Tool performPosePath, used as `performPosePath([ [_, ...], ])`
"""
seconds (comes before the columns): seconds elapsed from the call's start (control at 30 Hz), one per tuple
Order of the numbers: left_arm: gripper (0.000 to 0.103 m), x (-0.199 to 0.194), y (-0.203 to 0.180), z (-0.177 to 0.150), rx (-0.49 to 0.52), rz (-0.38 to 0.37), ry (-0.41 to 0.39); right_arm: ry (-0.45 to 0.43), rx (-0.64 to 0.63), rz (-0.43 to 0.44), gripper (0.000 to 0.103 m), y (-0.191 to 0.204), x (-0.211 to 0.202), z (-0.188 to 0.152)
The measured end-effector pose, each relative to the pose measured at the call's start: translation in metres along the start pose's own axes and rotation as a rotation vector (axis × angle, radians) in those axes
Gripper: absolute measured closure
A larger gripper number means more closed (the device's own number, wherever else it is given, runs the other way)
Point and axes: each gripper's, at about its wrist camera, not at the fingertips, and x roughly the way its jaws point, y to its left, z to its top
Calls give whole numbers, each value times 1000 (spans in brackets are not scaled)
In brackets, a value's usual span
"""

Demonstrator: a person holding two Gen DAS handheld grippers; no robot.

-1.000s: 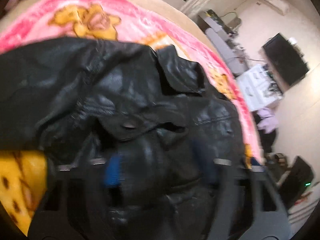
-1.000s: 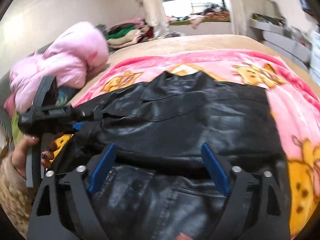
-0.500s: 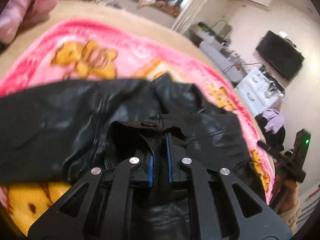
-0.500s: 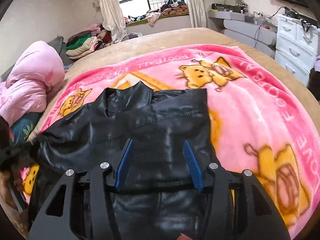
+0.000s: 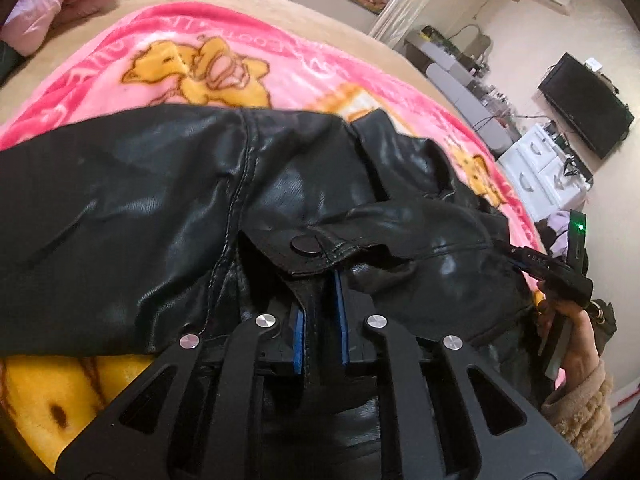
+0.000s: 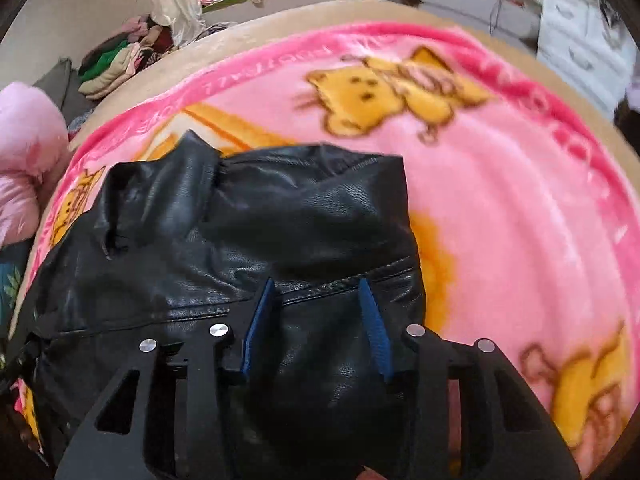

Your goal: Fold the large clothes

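Meanwhile, left tongs [image 5: 320,308] pinch the glossy black leather jacket's [image 5: 160,208] hem; right tongs [image 6: 316,316], narrowing, straddle it unclenched.

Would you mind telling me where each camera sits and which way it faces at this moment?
Left wrist: on the left gripper, looking down along fingers shut on the black jacket; the person's right hand shows with its tool.
Right wrist: on the right gripper, angled down at the jacket's other edge; jaws apart, just been closing, jacket between them.
Shared: the jacket and pink blanket.
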Motion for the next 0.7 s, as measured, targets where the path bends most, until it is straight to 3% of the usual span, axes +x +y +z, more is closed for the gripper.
performPosePath([
  [0.23, 91, 1, 4, -1, -27, -5, 11, -40, -29, -8, 60, 7, -15, -2],
  [0.3, 75, -11, -1, 3, -15, -16, -11, -77, -54, 20, 56, 13, -34, -7],
  [0.4, 63, -38, -12, 9, 28, 9, -90, -127, -103, 76, 47, 26, -61, -21],
  [0.47, 59, -55, -16, 13, 58, 69, -156, -141, -147, 80, 42, 36, -73, -31],
  [0.53, 58, -69, -19, 14, 64, 66, -193, -135, -189, 85, 41, 45, -79, -44],
  [0.7, 58, -54, -43, 2, 121, -19, -94, -100, -240, 82, 41, 63, -78, -74],
])
